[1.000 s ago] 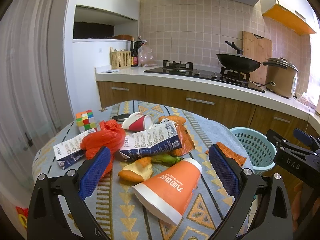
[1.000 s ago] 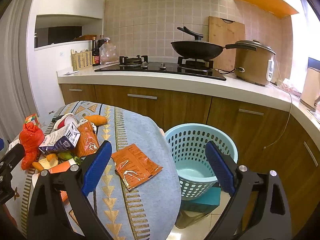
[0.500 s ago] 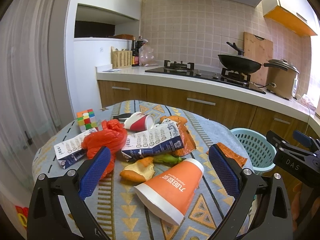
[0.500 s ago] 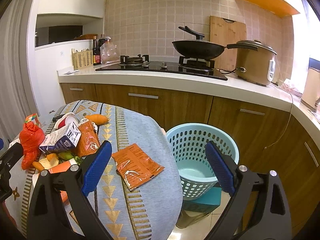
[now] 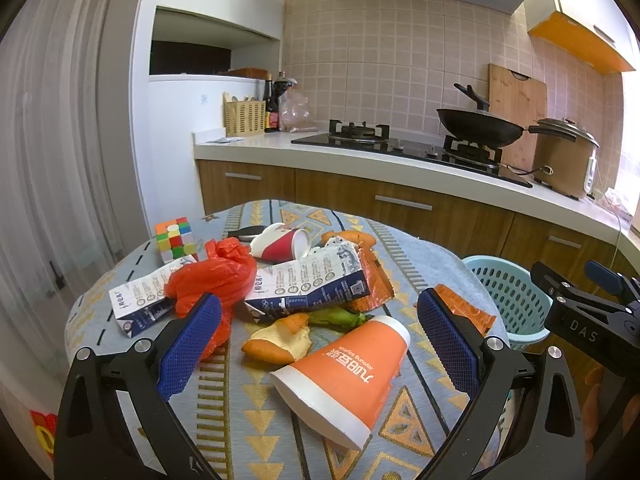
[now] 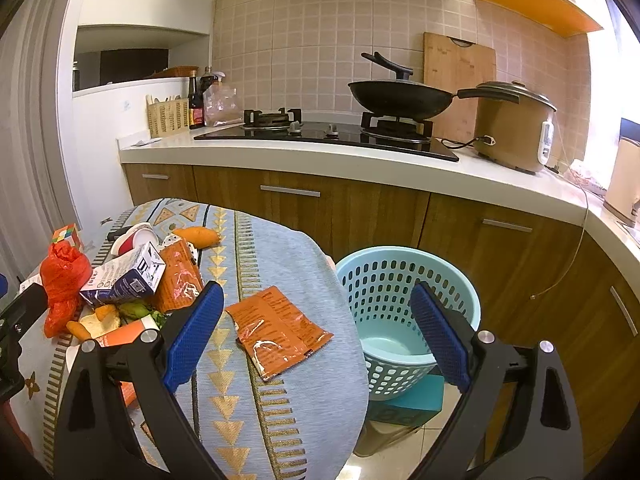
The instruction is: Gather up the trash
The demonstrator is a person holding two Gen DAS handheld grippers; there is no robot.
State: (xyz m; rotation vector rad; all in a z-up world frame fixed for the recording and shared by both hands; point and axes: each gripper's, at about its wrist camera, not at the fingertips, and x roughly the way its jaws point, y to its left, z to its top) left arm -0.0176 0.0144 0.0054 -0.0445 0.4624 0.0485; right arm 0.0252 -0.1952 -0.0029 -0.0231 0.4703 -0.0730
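Trash lies on a round patterned table [image 5: 256, 408]. An orange paper cup [image 5: 344, 368] lies on its side between the open fingers of my left gripper [image 5: 320, 320]. Behind it are peels [image 5: 280, 340], a blue carton [image 5: 308, 284], a red plastic bag [image 5: 216, 276] and a red-and-white cup [image 5: 282, 242]. An orange wrapper [image 6: 278, 330] lies flat near the table edge, between the open fingers of my right gripper [image 6: 314, 312]. A light-blue basket [image 6: 404, 308] stands on the floor right of the table. Both grippers are empty.
A Rubik's cube [image 5: 176, 238] sits at the table's far left, a second carton [image 5: 140, 300] beside the bag. A kitchen counter [image 6: 360, 160] with a wok [image 6: 400, 96] and a rice cooker [image 6: 512, 128] runs behind. The basket rests on a teal box [image 6: 408, 400].
Both grippers have drifted slightly; the views shift a little. Nothing was taken hold of and no trash has moved.
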